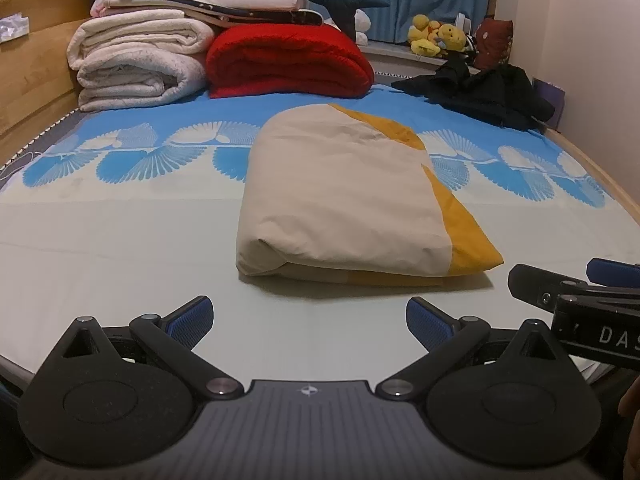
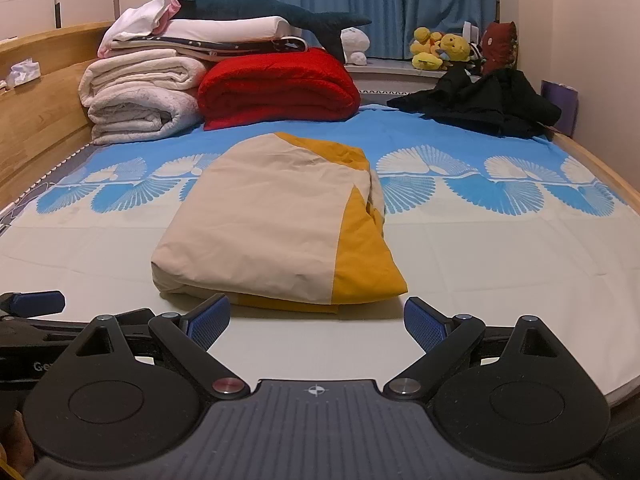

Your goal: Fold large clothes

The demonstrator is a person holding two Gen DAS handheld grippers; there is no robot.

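A folded beige and mustard-yellow garment (image 1: 344,200) lies flat in the middle of the bed; it also shows in the right wrist view (image 2: 276,224). My left gripper (image 1: 308,322) is open and empty, a short way in front of the garment's near edge. My right gripper (image 2: 316,322) is open and empty, also just in front of the near edge. The right gripper shows at the right edge of the left wrist view (image 1: 576,292). One blue pad of the left gripper (image 2: 36,302) shows at the left of the right wrist view.
The bed sheet (image 1: 120,256) is pale with a blue fan pattern. Folded white blankets (image 1: 136,64) and a red blanket (image 1: 288,60) are stacked at the far left by the wooden headboard (image 1: 36,80). A black garment (image 1: 488,92) lies far right. Plush toys (image 1: 436,38) sit by blue curtains.
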